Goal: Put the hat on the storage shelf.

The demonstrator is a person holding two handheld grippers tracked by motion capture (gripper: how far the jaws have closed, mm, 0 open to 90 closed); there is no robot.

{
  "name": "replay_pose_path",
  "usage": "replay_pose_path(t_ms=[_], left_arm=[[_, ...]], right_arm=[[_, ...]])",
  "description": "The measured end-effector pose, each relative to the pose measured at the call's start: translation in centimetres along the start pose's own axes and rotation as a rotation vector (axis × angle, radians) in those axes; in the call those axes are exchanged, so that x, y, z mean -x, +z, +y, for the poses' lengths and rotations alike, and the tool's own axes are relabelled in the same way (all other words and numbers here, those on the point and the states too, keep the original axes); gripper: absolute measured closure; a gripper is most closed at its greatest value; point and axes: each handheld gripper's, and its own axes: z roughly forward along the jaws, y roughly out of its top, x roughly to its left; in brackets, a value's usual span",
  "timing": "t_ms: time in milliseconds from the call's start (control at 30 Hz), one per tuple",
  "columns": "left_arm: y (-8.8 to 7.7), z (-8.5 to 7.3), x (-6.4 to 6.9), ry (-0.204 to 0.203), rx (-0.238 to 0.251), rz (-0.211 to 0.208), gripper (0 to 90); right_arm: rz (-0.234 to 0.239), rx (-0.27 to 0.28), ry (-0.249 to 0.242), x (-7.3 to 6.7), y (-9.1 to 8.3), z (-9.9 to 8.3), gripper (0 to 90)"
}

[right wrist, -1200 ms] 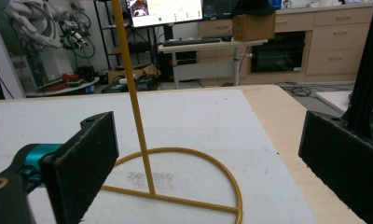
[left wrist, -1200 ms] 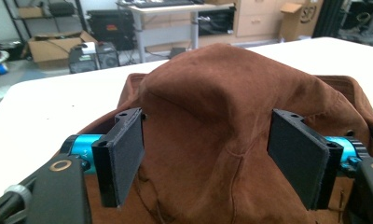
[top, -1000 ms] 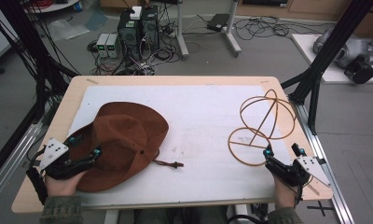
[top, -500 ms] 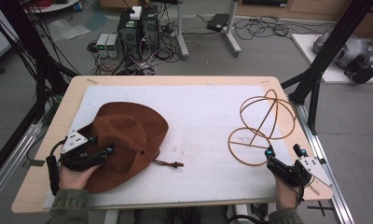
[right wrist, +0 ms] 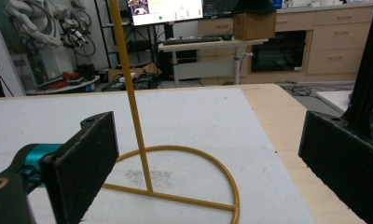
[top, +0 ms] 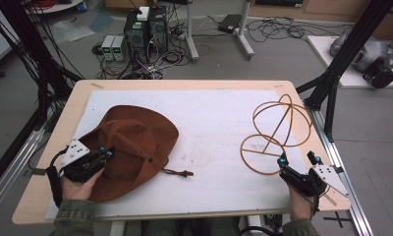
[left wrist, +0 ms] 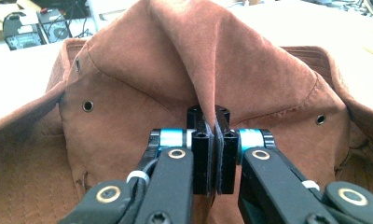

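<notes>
Your left gripper pinches a fold of the brown suede hat's crown, ready to lift it off the table's left side. Your right gripper waits wide open, touching nothing, just before the yellow wire hat stand.

Hat rust-brown suede, dark cord. Wire stand mustard yellow. Table pale wood, white mat on top, faint grey scuffs. Gripper jaws black, teal accents; grey plates.
</notes>
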Motion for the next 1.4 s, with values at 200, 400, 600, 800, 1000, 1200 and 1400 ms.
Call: replay_pose_path(t_ms=[200,400,600,800,1000,1200,1400], left_arm=[[-0.3,1.1,0.6,0.024,0.069,-0.027,87.8],[-0.5,3.0,1.3,0.003,0.219,-0.076,87.7],[-0.4,5.2,2.1,-0.047,0.416,-0.113,87.6],[0.3,7.9,2.9,-0.028,0.500,-0.185,87.6],[2.3,10.4,4.2,0.012,0.518,-0.260,87.5],[5.0,13.3,5.7,0.036,0.535,-0.353,87.5],[7.8,16.4,7.5,0.046,0.560,-0.445,87.5]], right_arm=[[0.005,-0.005,-0.001,-0.1,0.1,0.0,3.9],[0.012,0.000,-0.005,-0.1,0.2,0.0,3.9],[0.012,-0.003,0.001,0.0,0.0,0.0,3.9],[0.009,0.002,0.001,0.2,-0.1,0.0,3.9],[0.008,0.009,0.009,0.2,-0.2,0.0,4.0],[0.022,0.006,-0.004,-0.1,-0.1,0.0,4.0],[0.023,0.004,-0.008,-0.3,0.0,0.0,4.0]])
